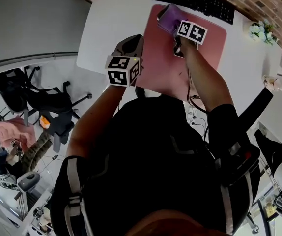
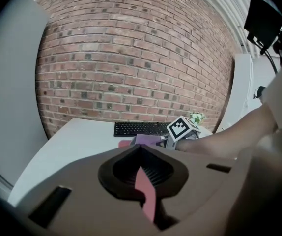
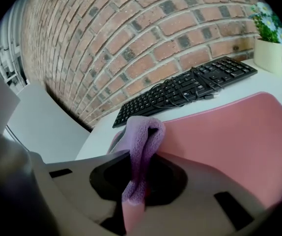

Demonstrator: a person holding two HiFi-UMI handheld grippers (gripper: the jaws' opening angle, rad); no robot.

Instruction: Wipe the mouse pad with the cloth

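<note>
**Purple cloth held at the far left of a pink pad, wiping stroke to come**

At the left, the left gripper [image 1: 132, 42] hovers over the white surface [image 1: 106, 28], just beside the near left edge of the pad [image 1: 155, 63]. Its fingers [image 2: 72, 181] are together with only a thin slit between them, and they hold nothing.

To its right lies the pink pad, flat on the surface and bare apart from what the right arm covers. Over the pad's far left corner, the right gripper [image 1: 173, 23] has its fingers [image 3: 205, 181] clamped on the cloth [image 1: 164, 17]. The cloth is a small purple towel, folded up over the fingertips in a loop. Whether it already touches the pad cannot be told from here.

A black keyboard [image 1: 192, 1] sits beyond the pad, close to its far edge, against a brick wall. A small potted plant [image 1: 261, 31] stands at the far right.

The wipe itself looks about to start or barely begun. To do it well, the right gripper likely needs to tip down so the loose fold of cloth, not the hard fingertips, presses on the pad. Long overlapping strokes from the far left corner toward the near right would cover the whole pad. The grip should stay firm, since the cloth is pinched only by a narrow fold. The empty left gripper could press on the pad's near left edge to stop it sliding. The strokes should stop short of the keyboard.
</note>
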